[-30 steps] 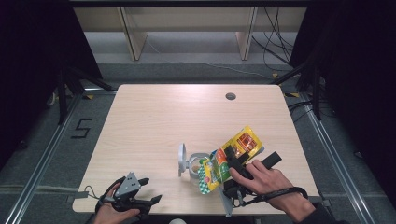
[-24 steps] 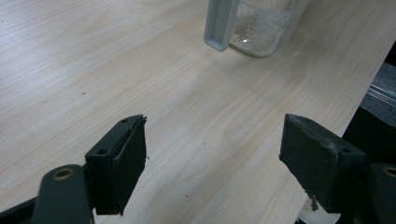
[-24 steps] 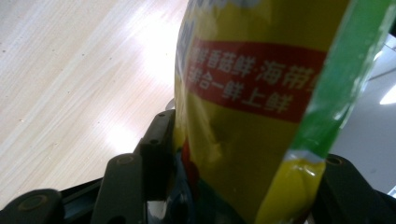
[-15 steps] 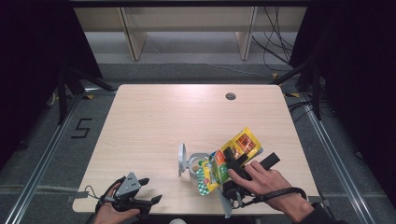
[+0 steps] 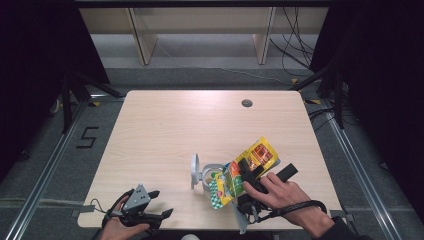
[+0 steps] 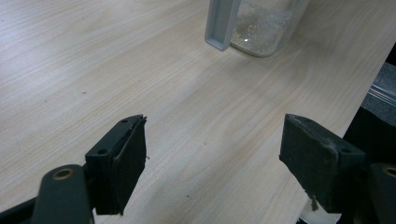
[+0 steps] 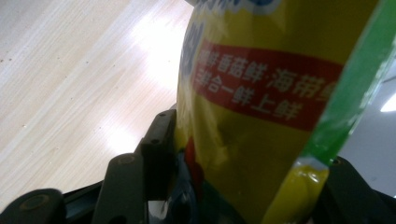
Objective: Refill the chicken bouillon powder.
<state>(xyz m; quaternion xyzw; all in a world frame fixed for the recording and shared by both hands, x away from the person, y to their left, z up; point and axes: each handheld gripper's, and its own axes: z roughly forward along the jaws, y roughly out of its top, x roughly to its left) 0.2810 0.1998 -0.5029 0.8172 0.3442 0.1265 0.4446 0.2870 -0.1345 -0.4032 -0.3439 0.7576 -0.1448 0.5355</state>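
A yellow and green snack bag (image 5: 235, 175) with a red label is held tilted near the table's front right, my right gripper (image 5: 265, 172) shut on it. In the right gripper view the bag (image 7: 261, 107) sits between both black jaws, pressed on either side. The bag's lower end hangs over a clear container (image 5: 206, 175) that holds pale grains, with its grey lid (image 5: 194, 171) standing upright beside it. At the front left corner, my left gripper (image 5: 161, 203) rests open with nothing in it. From the left gripper view, the container (image 6: 266, 28) and lid (image 6: 223, 23) lie ahead of the open left gripper (image 6: 212, 163).
The light wooden table (image 5: 200, 125) has a round cable hole (image 5: 247, 103) near its back edge. Dark floor, metal rails and wooden shelf legs surround it. The front edge lies close under both hands.
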